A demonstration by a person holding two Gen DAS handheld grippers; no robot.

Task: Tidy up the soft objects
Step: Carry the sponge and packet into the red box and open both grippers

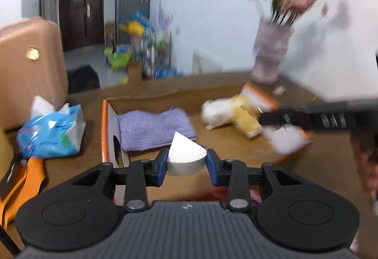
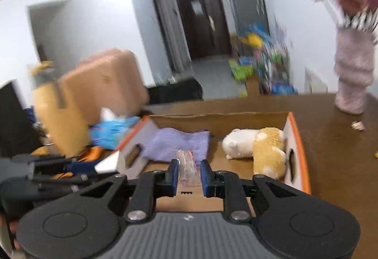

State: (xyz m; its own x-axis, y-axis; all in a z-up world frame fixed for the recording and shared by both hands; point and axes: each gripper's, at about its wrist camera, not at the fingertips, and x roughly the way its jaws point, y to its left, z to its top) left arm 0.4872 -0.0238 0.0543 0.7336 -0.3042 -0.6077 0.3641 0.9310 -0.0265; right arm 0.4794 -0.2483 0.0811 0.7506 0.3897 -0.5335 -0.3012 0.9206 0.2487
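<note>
In the left wrist view, the left gripper [image 1: 186, 164] was clamped on a white wedge-shaped sponge [image 1: 185, 156], held above the near edge of the open cardboard box [image 1: 105, 131] on the brown table [image 1: 330, 164]. The box already contained a folded purple cloth [image 1: 153, 129] at its left end and a white-and-yellow plush toy [image 1: 231, 117] at its right; a blue tissue pack [image 1: 52, 133] lay outside, to the box's left. In the right wrist view, the right gripper [image 2: 187, 175] was closed on a small clear-wrapped item [image 2: 186, 166], over the near wall of the same box. Judged about halfway: two items stowed, two carried and yet to be placed
</note>
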